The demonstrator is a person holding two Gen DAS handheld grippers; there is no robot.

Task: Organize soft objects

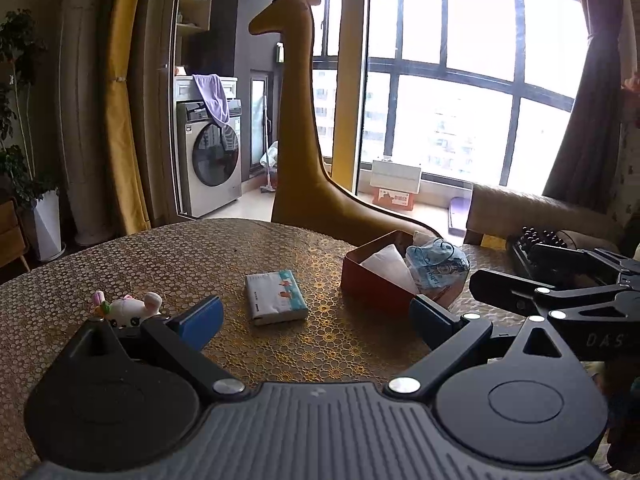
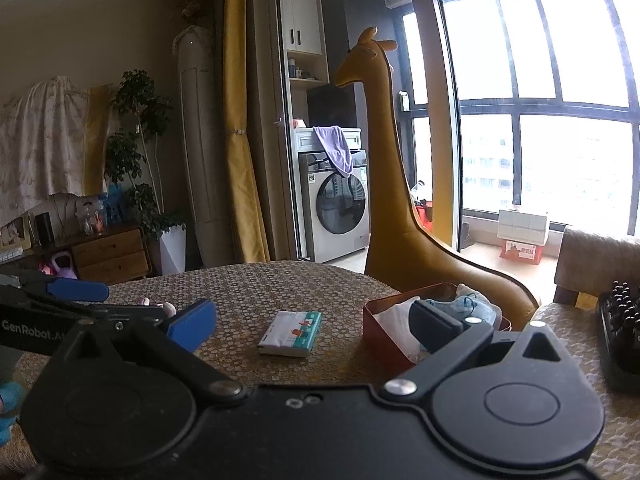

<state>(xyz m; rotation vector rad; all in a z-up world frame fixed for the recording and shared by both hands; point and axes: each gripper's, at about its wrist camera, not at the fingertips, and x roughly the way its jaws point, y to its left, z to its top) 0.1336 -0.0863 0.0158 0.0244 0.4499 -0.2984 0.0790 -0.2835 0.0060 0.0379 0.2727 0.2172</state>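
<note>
Table (image 1: pixel 200 248): tissue pack (image 1: pixel 276 298) at centre; plush toy (image 1: pixel 128 308) near left; box (image 1: pixel 376 280) to the right, holding tissues (image 1: pixel 386 266) and a soft bundle (image 1: pixel 438 264); giraffe figure (image 1: pixel 304 120) behind the far edge; washing machine (image 1: pixel 208 156) far left

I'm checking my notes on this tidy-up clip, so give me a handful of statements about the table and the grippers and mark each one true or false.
1. The tissue pack lies on the table, outside the red box. True.
2. The red box is empty. False: it holds white tissue and a blue-printed packet.
3. The left gripper is open and holds nothing. True.
4. The right gripper is shut on the tissue pack. False: its jaws are apart and empty.
5. The small plush toy sits inside the red box. False: it lies on the table, near the left gripper's left finger.
</note>
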